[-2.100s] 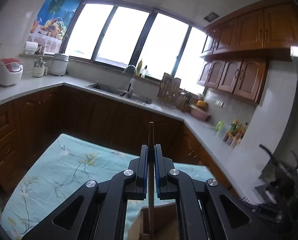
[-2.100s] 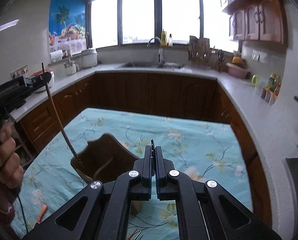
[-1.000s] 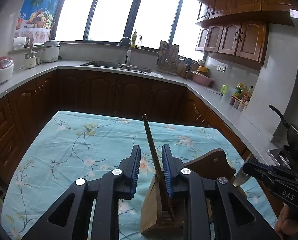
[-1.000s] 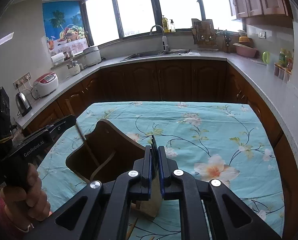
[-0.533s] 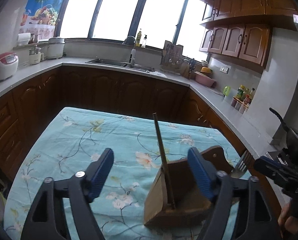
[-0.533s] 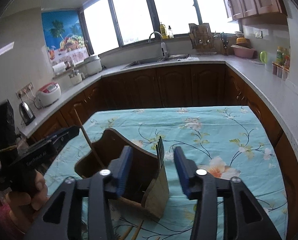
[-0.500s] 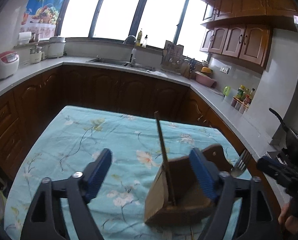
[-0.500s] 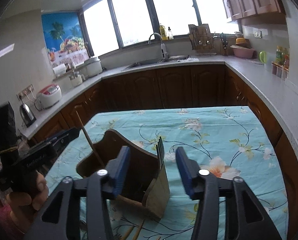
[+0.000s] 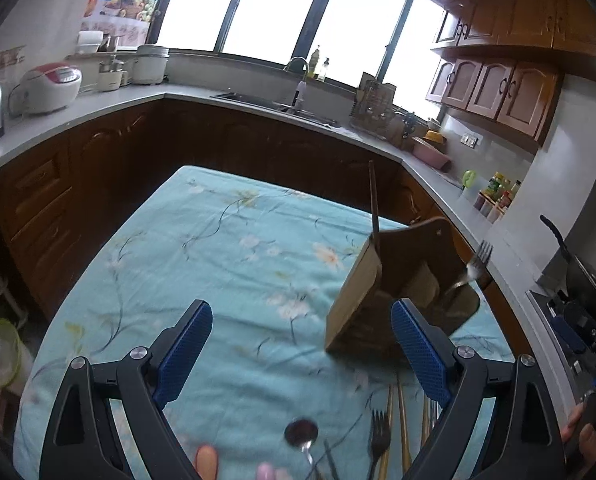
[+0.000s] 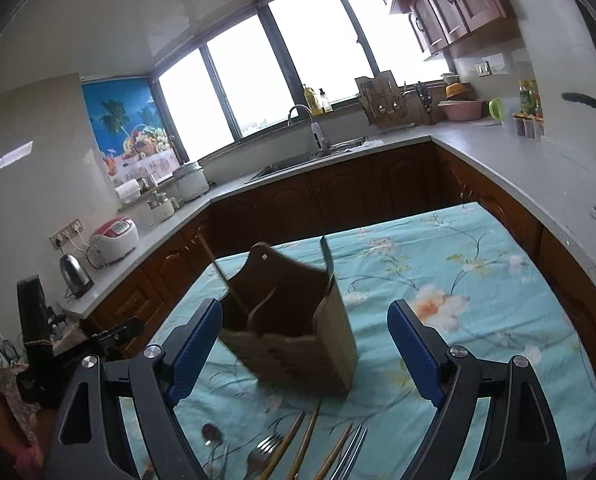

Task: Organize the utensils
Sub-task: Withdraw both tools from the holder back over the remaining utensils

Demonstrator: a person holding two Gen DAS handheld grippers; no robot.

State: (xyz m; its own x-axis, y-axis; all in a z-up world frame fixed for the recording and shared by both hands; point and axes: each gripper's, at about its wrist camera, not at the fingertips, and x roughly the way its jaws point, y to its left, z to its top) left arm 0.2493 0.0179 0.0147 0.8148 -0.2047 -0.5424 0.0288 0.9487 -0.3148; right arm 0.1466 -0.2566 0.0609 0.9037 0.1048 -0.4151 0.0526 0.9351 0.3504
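Both jaws are opening with nothing between them — the left hand-held gripper (image 9: 301,354) and right hand-held gripper (image 10: 305,346) are released. The wooden utensil holder (image 10: 294,324) stands on the bench (image 9: 226,256), a chopstick (image 9: 373,200) and fork (image 9: 471,270) upright inside. More forks, chopsticks and a spoon (image 10: 212,436) lie loose just before it — probably next.

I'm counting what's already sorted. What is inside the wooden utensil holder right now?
The wooden utensil holder has a chopstick leaning at one side and a fork at the other, tines up. Their lower ends and the holder's bottom are hidden by its walls.
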